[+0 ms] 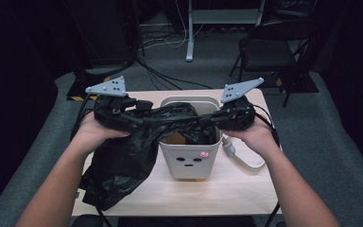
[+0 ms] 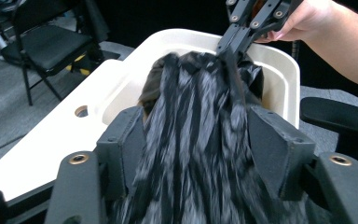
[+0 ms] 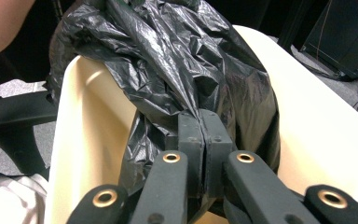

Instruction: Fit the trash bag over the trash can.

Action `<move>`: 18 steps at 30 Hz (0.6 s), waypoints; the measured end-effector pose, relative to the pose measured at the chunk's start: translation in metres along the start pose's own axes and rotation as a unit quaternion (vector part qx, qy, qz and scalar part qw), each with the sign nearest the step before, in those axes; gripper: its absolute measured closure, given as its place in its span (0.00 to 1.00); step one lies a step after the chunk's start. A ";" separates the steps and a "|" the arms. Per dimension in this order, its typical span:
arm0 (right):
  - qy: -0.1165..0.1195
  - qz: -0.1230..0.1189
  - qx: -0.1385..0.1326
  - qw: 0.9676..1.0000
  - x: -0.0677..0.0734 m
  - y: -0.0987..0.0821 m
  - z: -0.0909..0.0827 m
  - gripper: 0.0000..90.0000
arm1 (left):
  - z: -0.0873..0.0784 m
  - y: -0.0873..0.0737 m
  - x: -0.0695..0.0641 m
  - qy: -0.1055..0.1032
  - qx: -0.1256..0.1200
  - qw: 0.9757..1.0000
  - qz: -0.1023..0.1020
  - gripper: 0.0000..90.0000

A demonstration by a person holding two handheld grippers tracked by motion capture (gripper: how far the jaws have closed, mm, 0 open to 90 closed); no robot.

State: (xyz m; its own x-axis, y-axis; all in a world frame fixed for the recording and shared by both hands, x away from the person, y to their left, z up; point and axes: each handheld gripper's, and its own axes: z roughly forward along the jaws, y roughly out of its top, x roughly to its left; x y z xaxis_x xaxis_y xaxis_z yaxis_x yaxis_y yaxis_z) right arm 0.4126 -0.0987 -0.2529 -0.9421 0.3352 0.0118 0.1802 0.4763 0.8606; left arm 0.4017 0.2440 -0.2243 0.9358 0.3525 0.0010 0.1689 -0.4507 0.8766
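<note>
Now I hold both tongs over a small cream bin [image 1: 189,163] that stands near the middle of the pale wooden table [image 1: 236,189], a little face drawn on the side toward me. My left gripper [image 1: 144,119] sits at about nine o'clock from the bin's mouth, my right gripper [image 1: 207,118] at about three o'clock, each topped by its grey three-cornered plate.

Between them stretches a black plastic bag [image 1: 123,161]. Its upper edge runs across the bin's opening from one tong to the other, and the bulk of it hangs down outside the bin toward seven o'clock, slumping onto the table's near left part.

In the right gripper view, my right jaws are pressed flat together with a gathered fold of the bag [image 3: 186,60] pinched between them, right above the bin's rim [image 3: 81,140]. In the left gripper view, my left jaws stand apart with a thick, blurred bundle of bag [image 2: 200,140] running between them; they seem to press it from both sides, though I cannot tell how firmly. Beyond it, the right gripper [image 2: 230,51] bites the bag's far edge over the bin [image 2: 284,79].

A white cable [image 1: 238,158] lies on the table at about four o'clock from the bin.
</note>
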 end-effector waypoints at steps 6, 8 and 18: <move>-0.002 0.005 0.002 1.000 -0.002 -0.006 0.002 0.98 | -0.009 -0.019 -0.001 -0.006 -0.002 1.000 -0.021 0.36; -0.003 0.006 0.004 1.000 -0.002 -0.007 0.002 0.98 | -0.013 -0.024 -0.004 -0.012 -0.003 1.000 -0.023 0.36; -0.005 0.008 0.006 1.000 0.000 -0.011 0.004 0.98 | -0.018 -0.049 -0.020 -0.021 -0.007 0.999 -0.024 0.35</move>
State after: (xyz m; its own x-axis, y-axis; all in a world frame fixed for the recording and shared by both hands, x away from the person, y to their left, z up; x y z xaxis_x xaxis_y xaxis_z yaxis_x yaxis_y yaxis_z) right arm 0.4118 -0.1008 -0.2638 -0.9361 0.3512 0.0191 0.1980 0.4813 0.8539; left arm 0.3696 0.2739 -0.2588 0.9389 0.3386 -0.0616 0.2100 -0.4218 0.8820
